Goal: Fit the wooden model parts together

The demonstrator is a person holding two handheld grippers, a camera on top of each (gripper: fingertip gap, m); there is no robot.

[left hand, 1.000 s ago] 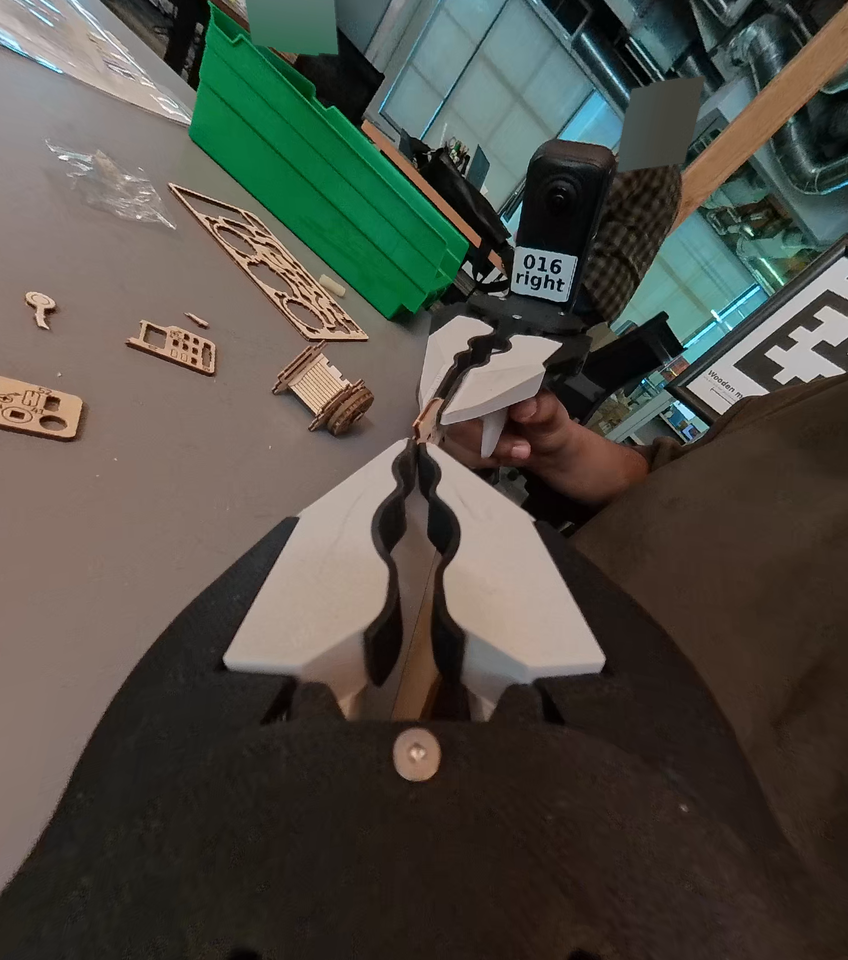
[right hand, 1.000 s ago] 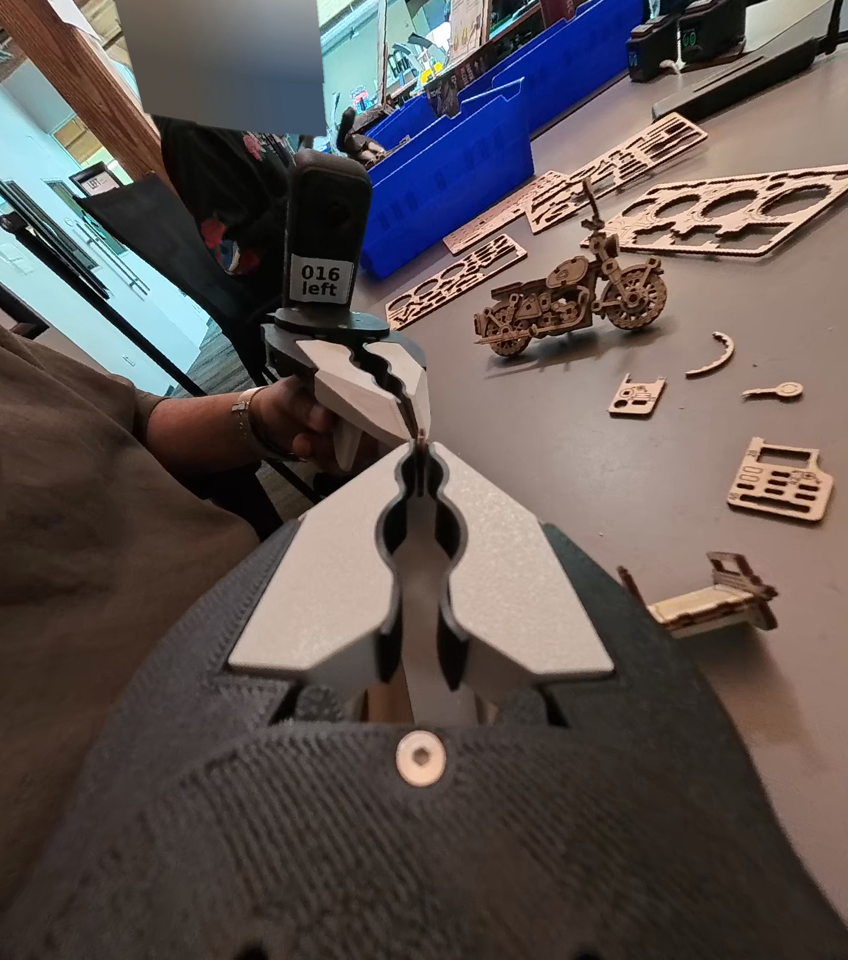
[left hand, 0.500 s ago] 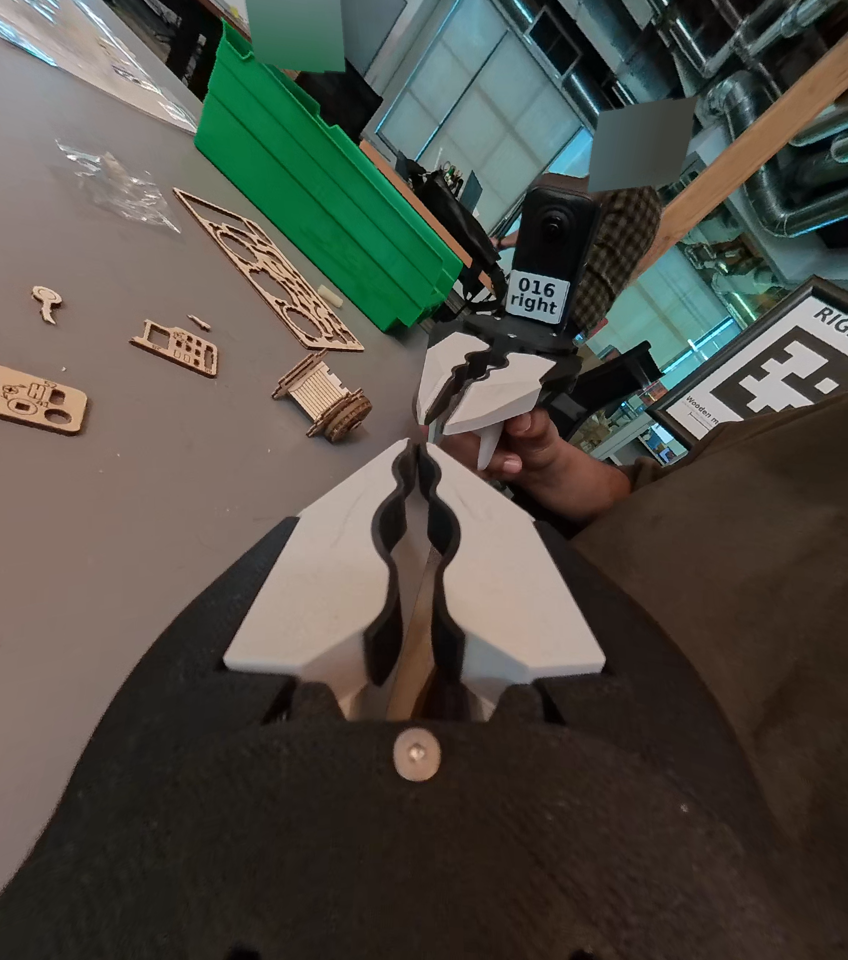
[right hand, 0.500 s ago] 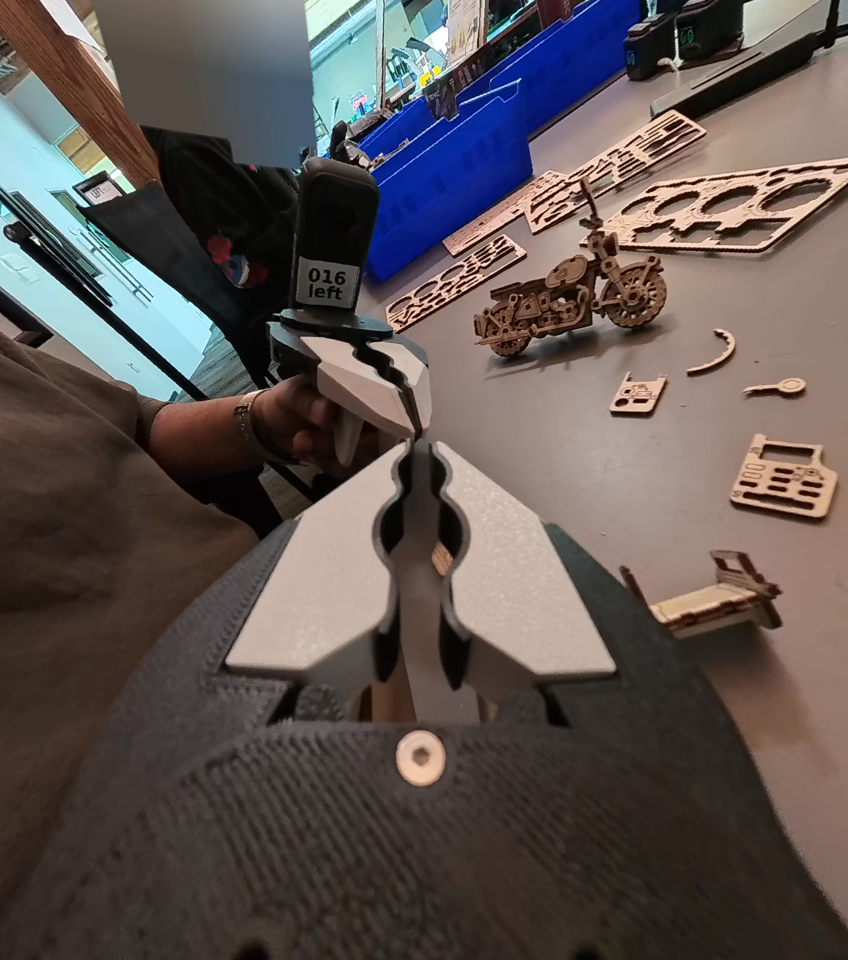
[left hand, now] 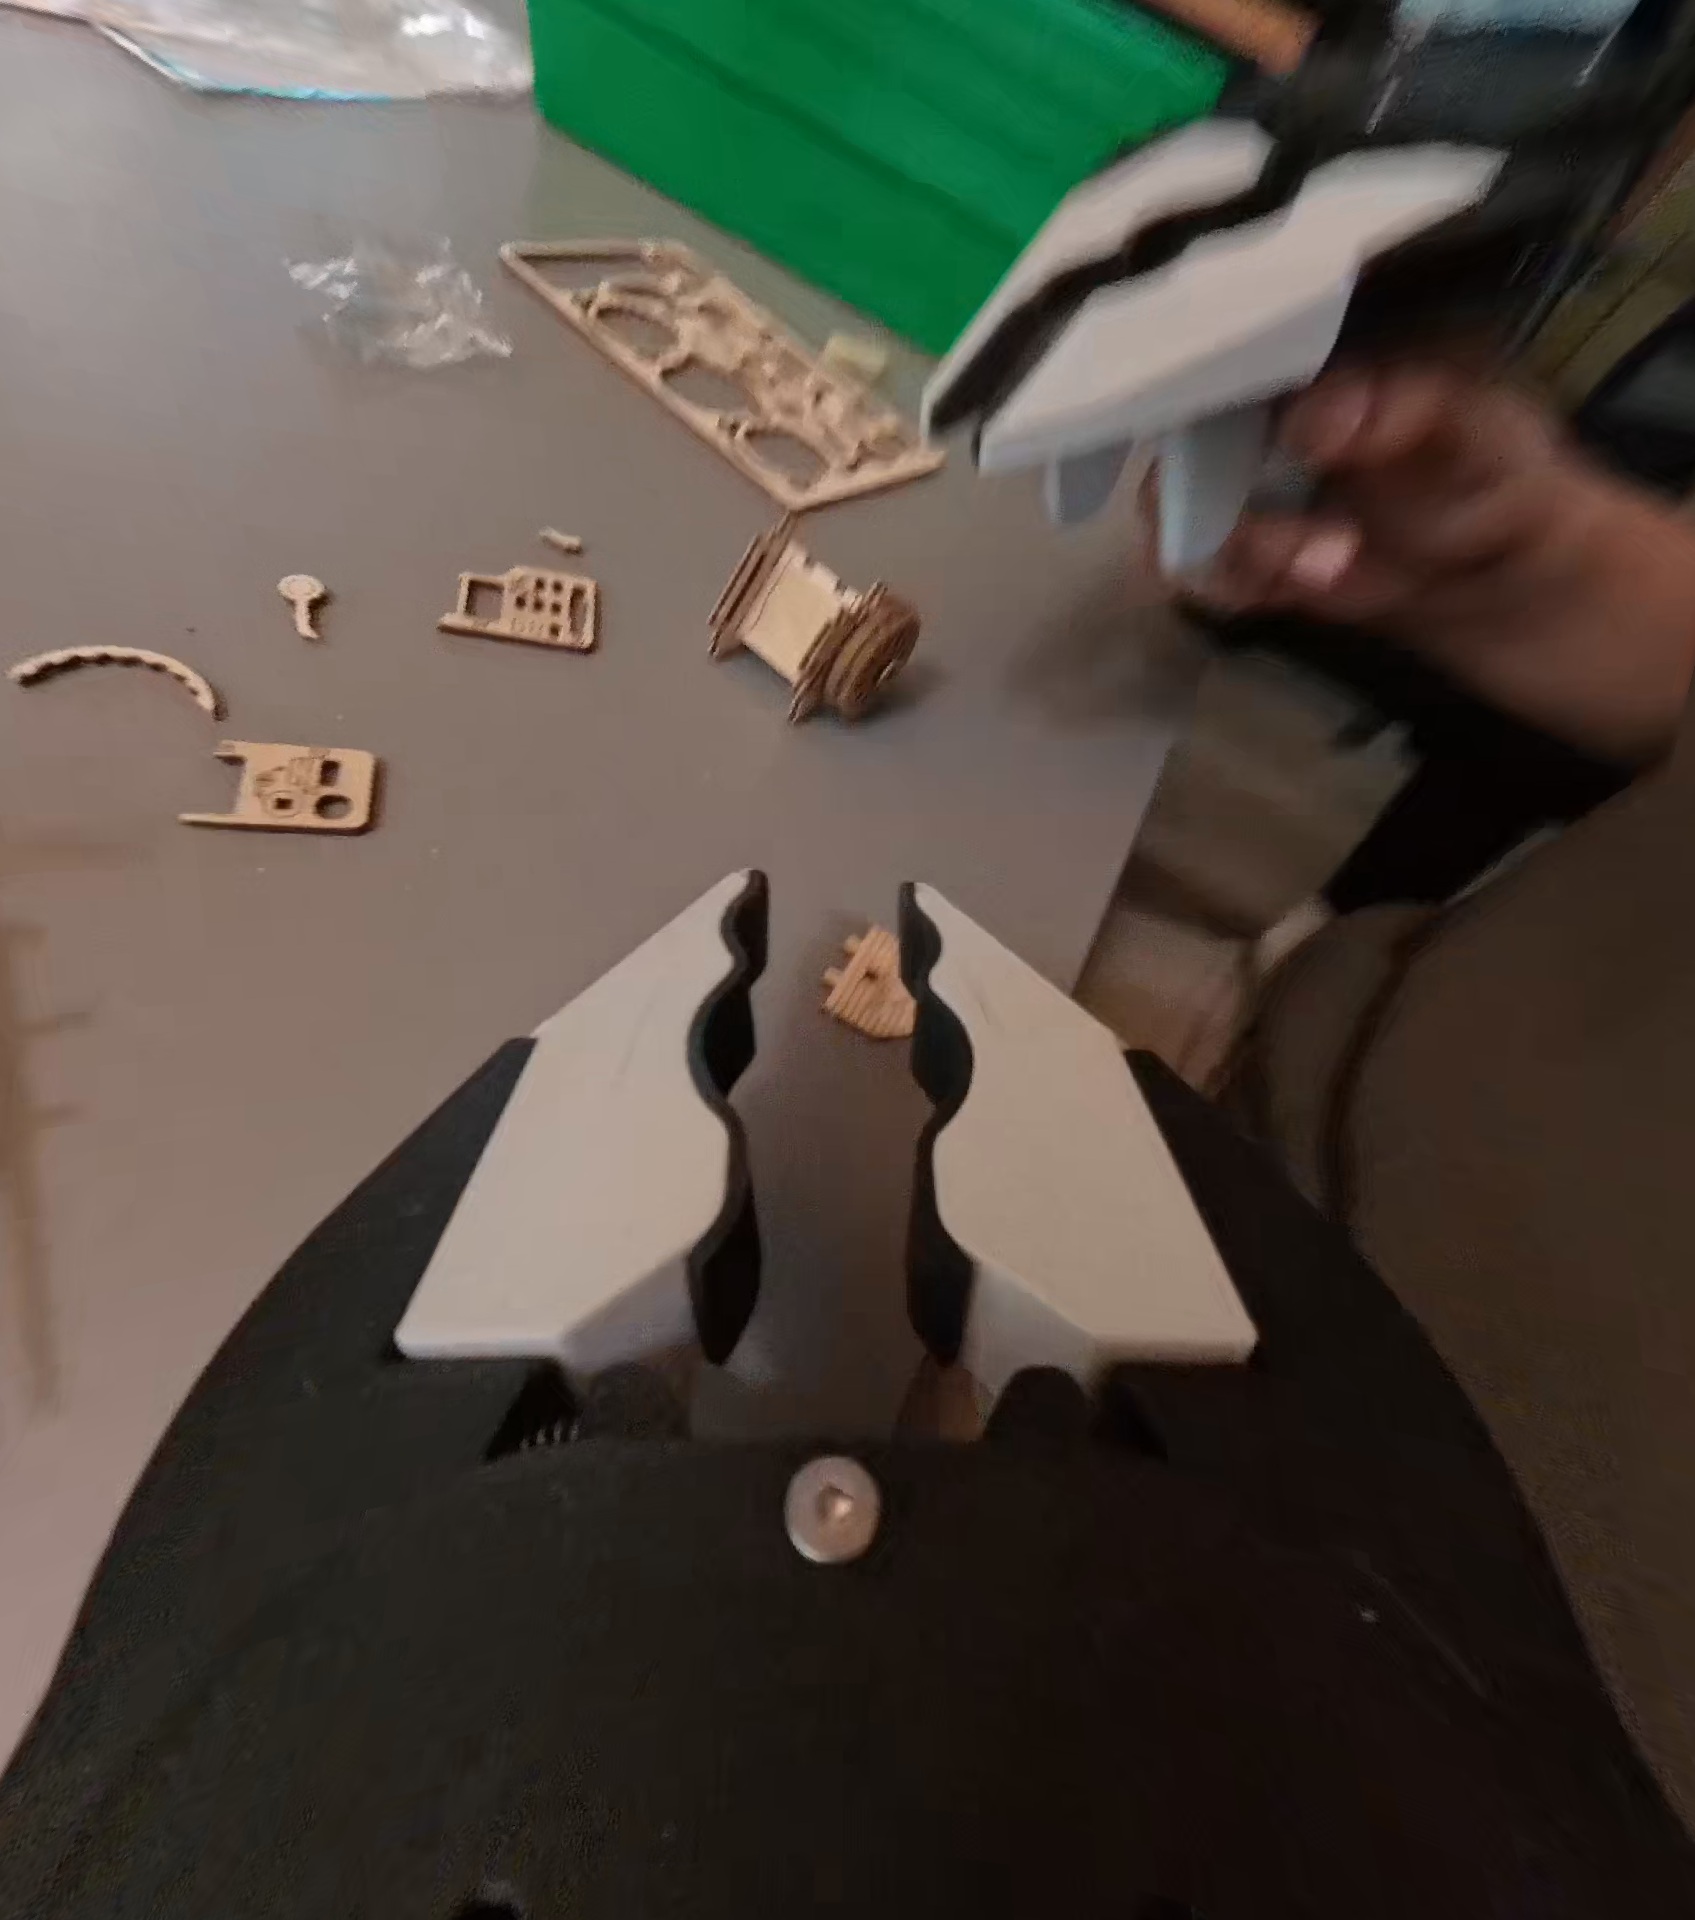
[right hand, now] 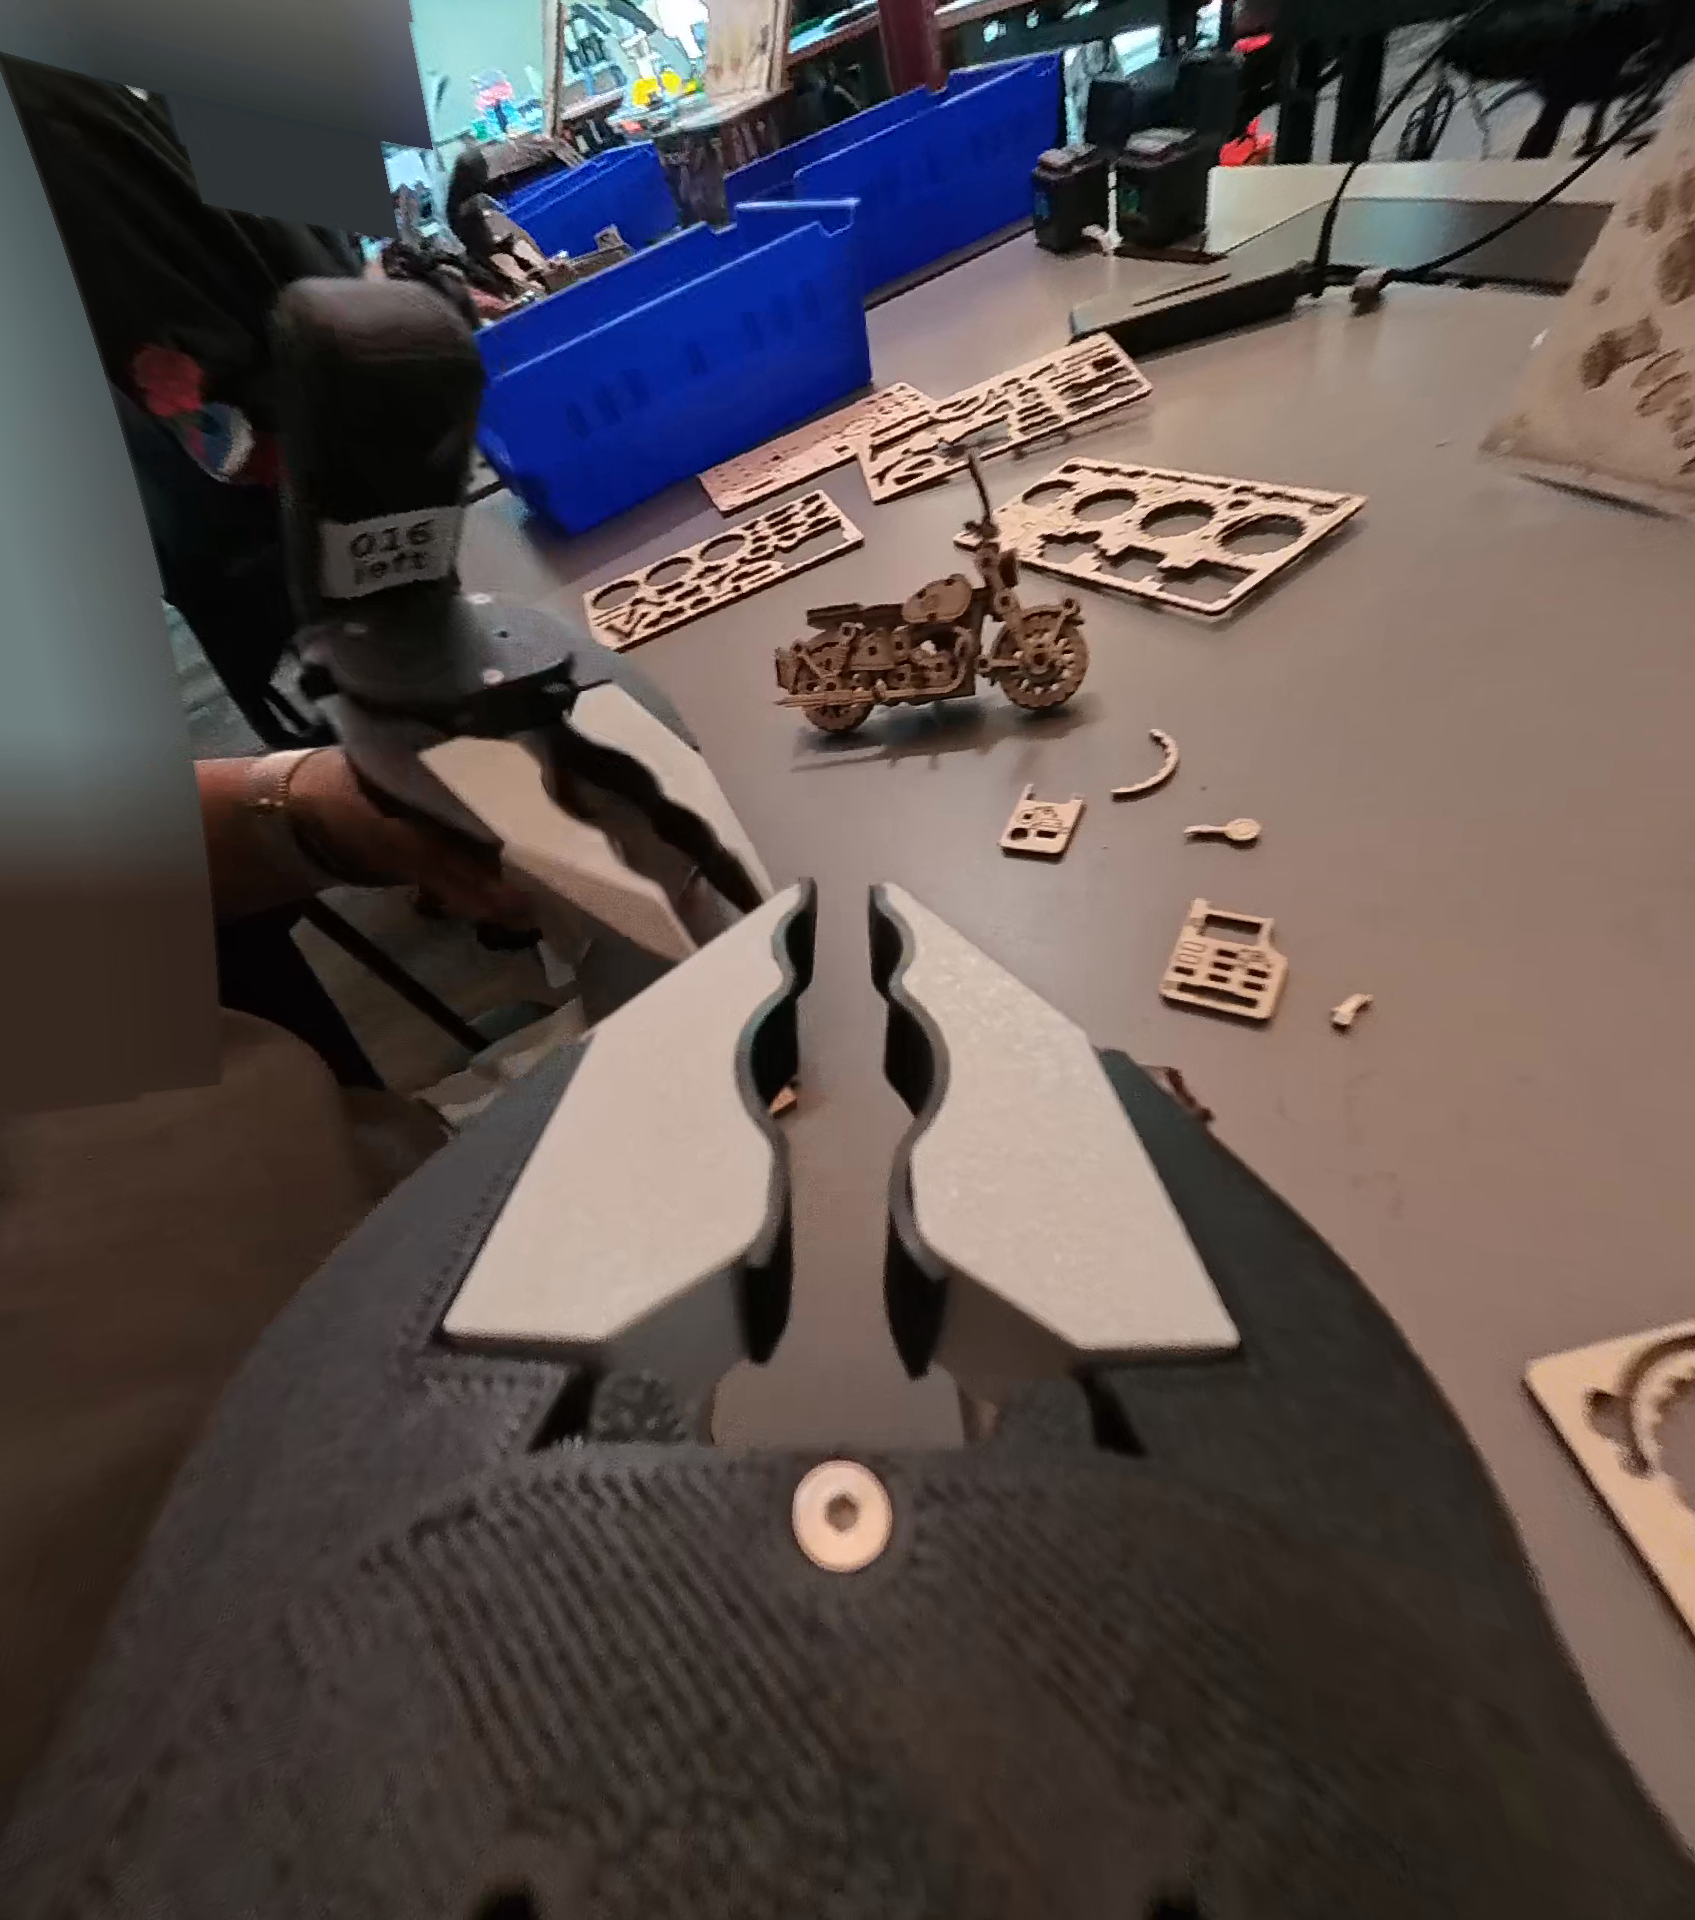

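Both the left claw [left hand: 832,883] and right claw [right hand: 843,891] gape empty, and the small ribbed wooden part [left hand: 869,985] lying at the bench [left hand: 531,935] edge, about one o'clock of the left claw's gap, could be nudged off by a careless regrasp.

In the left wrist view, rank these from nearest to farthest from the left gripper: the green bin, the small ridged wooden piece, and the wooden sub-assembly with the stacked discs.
Measured from the left gripper, whose jaws stand open:
1. Small ridged wooden piece, on the table, seen between the fingertips.
2. Wooden sub-assembly with stacked discs, further ahead mid-table.
3. Green bin, at the table's far side, upper right.
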